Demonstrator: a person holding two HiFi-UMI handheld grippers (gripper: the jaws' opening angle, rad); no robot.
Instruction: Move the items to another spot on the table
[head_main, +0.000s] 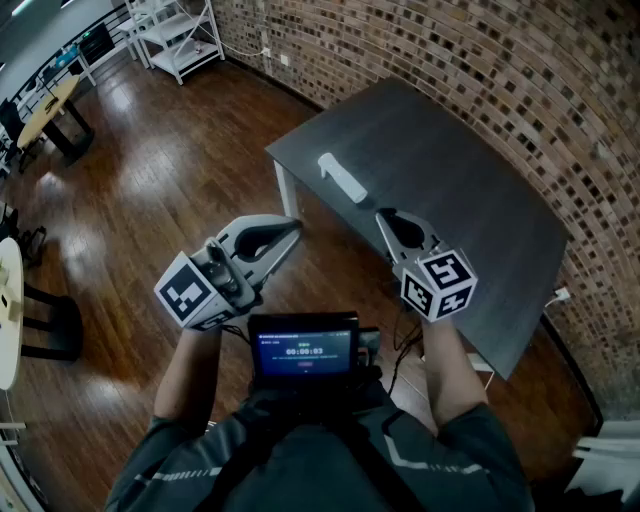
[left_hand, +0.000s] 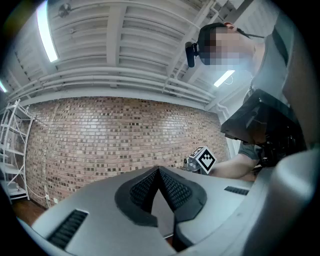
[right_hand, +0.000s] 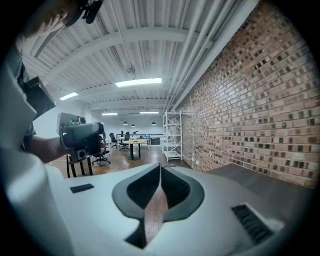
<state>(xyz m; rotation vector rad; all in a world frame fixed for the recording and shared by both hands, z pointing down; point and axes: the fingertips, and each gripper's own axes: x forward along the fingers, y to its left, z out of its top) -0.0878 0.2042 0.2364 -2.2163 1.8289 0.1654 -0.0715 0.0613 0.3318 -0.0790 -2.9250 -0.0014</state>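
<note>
While the person is holding both tools in the air short of the table (head_main: 470, 200), the one item in sight, a white oblong block (head_main: 342, 178), is lying flat on the dark tabletop near its far-left corner, close to the edge. It is looking plain and smooth, with rounded ends, set slantwise to the table's edge. Any print on it is too small to make out.

The left gripper (head_main: 293, 230) is hanging over the wooden floor (head_main: 150, 170) just off the table's near-left edge, with its jaws closed tip to tip and nothing between them. The right gripper (head_main: 382, 217) is hovering over the table's near edge, well apart from the block, with its jaws likewise pressed together and empty.

A small screen (head_main: 303, 350) on the person's chest is glowing dark blue with a row of white digits and a red bar beneath, too small to read with certainty. Each gripper's cube is showing black-and-white square markers.
</note>
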